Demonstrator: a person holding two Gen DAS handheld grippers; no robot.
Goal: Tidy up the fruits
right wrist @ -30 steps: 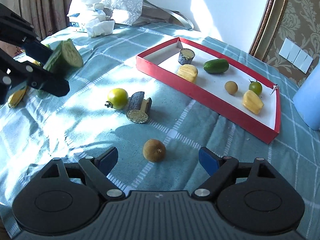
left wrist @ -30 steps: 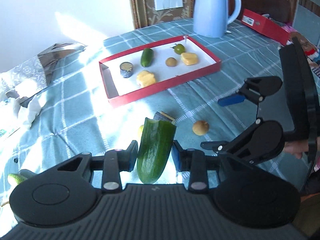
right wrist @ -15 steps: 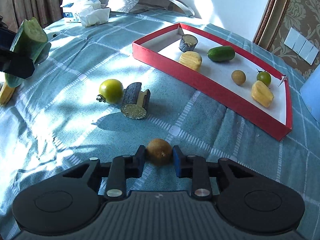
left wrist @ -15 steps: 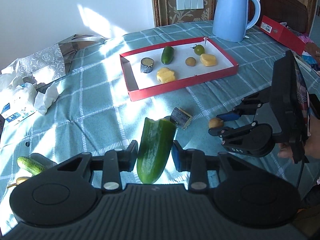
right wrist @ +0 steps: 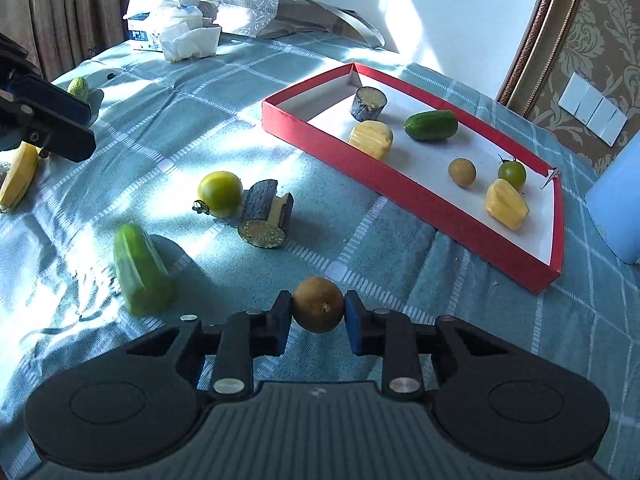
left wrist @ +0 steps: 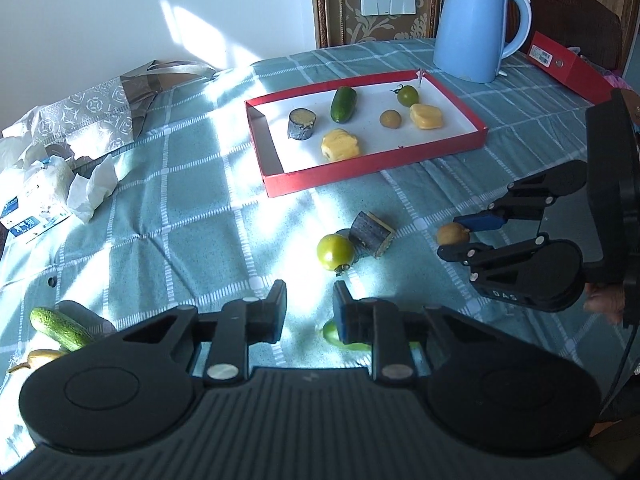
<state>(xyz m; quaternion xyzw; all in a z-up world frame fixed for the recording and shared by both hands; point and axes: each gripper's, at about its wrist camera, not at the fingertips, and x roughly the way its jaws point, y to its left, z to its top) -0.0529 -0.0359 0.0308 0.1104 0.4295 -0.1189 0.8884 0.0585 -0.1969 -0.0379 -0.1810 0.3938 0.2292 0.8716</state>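
My right gripper (right wrist: pixel 318 310) is shut on a small round brown fruit (right wrist: pixel 316 300), just above the checked cloth; the left wrist view shows this gripper (left wrist: pixel 456 238) side-on with the fruit (left wrist: pixel 450 234) at its tips. My left gripper (left wrist: pixel 310 308) has its jaws drawn close with nothing between them. The cut cucumber half (right wrist: pixel 140 276) rests on the cloth below it, partly hidden under one finger (left wrist: pixel 330 334). A green tomato (left wrist: pixel 335 252) and an eggplant piece (left wrist: pixel 371 234) lie between me and the red tray (left wrist: pixel 372 168), which holds several fruits and vegetables.
A blue kettle (left wrist: pixel 476 20) and a red box (left wrist: pixel 568 68) stand behind the tray. A tissue pack and a patterned bag (left wrist: pixel 92 112) lie at the far left. A small cucumber (left wrist: pixel 60 328) and a banana (right wrist: pixel 18 176) sit near the left table edge.
The cucumber half has slipped out of my left gripper and now rests on the cloth. My right gripper, open a second ago, has closed on the brown fruit.
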